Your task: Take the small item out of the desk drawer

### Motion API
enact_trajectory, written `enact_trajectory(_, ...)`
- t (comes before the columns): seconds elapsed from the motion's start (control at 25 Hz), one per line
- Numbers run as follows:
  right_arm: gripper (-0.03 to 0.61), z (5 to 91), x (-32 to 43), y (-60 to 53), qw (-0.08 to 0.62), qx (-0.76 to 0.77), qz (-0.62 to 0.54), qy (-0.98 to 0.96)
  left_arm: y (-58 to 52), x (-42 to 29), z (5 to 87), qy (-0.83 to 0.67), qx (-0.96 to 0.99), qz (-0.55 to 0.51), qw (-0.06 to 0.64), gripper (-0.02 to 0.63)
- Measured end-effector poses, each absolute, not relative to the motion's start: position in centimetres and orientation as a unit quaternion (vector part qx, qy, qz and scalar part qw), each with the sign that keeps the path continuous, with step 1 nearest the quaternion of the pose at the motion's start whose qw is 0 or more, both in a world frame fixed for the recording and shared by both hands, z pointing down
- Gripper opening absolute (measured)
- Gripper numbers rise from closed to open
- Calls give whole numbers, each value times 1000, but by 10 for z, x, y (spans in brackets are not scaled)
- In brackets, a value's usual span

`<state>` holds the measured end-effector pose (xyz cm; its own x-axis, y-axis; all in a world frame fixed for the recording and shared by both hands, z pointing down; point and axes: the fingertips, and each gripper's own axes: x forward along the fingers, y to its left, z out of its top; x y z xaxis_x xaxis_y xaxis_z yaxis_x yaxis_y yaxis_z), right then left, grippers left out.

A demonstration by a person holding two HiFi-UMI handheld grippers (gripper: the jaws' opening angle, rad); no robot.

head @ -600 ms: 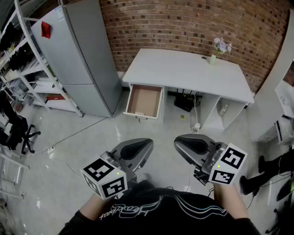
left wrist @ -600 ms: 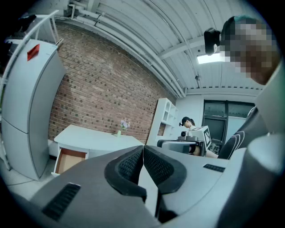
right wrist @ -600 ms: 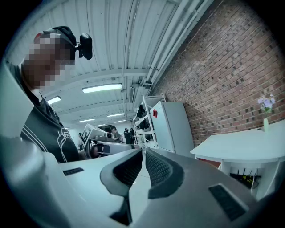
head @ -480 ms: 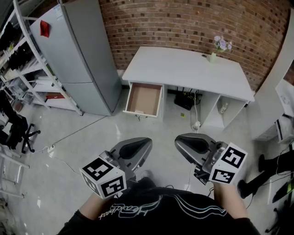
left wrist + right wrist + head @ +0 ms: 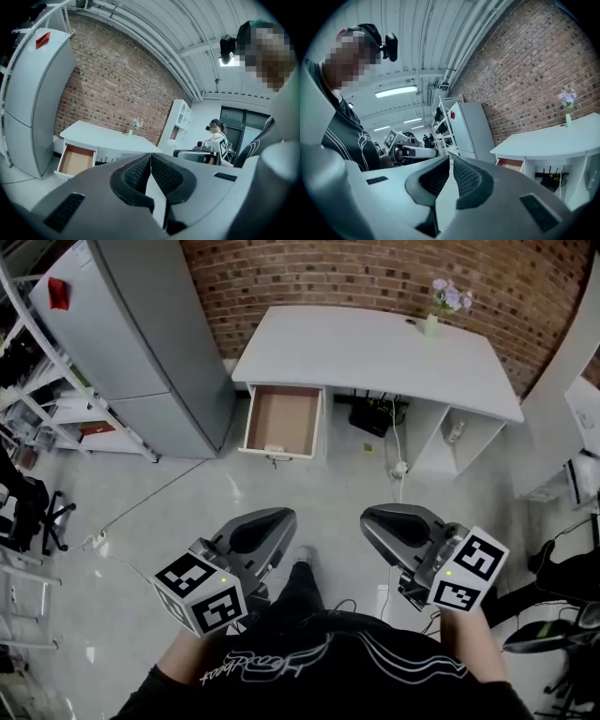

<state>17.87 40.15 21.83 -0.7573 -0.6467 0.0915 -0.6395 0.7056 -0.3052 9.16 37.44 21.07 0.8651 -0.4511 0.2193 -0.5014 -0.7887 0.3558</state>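
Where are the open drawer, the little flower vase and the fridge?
open drawer (image 5: 281,418), head view, on its bare brown bottom.
flower vase (image 5: 430,325), head view, on the vase's pale body.
fridge (image 5: 127,324), head view, on its grey upper door.

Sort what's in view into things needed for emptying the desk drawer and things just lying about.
For the job: desk, open drawer (small item not discernible), left gripper, right gripper, both with jaws shut and empty.
Just lying about: fridge, flower vase, black box under the desk.
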Motion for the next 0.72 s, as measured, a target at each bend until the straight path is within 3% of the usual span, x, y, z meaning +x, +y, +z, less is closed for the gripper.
enact_trajectory(0.72,57,288,155,150,-14,-348,-249,903,116,75,281,-249,923,90,281,21)
